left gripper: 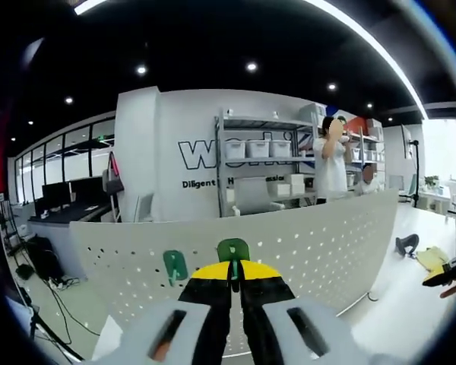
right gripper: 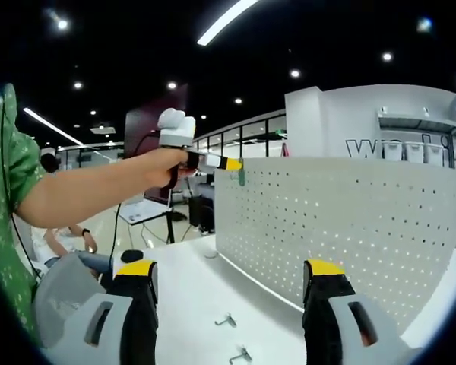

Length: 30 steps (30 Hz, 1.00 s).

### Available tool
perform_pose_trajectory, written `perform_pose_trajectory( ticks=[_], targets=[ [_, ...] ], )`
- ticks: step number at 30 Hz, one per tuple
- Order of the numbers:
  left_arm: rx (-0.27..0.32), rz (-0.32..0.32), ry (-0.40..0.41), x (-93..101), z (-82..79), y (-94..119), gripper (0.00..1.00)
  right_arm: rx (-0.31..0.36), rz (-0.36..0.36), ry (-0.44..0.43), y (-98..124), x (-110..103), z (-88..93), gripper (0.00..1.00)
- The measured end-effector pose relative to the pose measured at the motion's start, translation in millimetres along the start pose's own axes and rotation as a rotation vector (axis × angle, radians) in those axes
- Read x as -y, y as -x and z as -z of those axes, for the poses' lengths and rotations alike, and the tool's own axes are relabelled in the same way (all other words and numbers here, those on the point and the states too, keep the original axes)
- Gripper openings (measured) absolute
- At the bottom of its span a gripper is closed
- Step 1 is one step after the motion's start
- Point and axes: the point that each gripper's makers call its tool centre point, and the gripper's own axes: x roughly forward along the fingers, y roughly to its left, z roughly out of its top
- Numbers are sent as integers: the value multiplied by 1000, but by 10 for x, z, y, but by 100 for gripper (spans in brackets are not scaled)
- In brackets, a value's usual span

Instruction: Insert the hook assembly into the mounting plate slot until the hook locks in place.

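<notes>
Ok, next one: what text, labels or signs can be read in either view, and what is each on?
"wo..." in large dark outlined letters on the white wall; the shelving rack hides the rest.
"Diligent" in small dark print under it on that wall; the words after it are hidden or too blurred to read.
"wo" in the right gripper view, on the same wall; the letters after it are partly hidden.
No readable print on the perforated plate.

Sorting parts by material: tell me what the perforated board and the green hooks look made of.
Perforated board: looks like white painted sheet metal, thin, matte, evenly punched; plastic can't be ruled out.
Green hooks, one in the left tongs, one beside it: probably moulded plastic, with uniform colour and rounded edges.
</notes>
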Motion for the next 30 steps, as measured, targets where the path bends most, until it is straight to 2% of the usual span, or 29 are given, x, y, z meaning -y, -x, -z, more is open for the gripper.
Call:
perform_pose_trajectory(
  ticks=[11, 30],
  targets=[
    [-12, -16, 1, -65, 24, -183, 3, -9, 15, -14, -9, 77, 62, 79],
    [-12, -49, -21, -145, 61, -316, 3, -20, 26, -30, -23, 135, 125, 79]
  ],
)
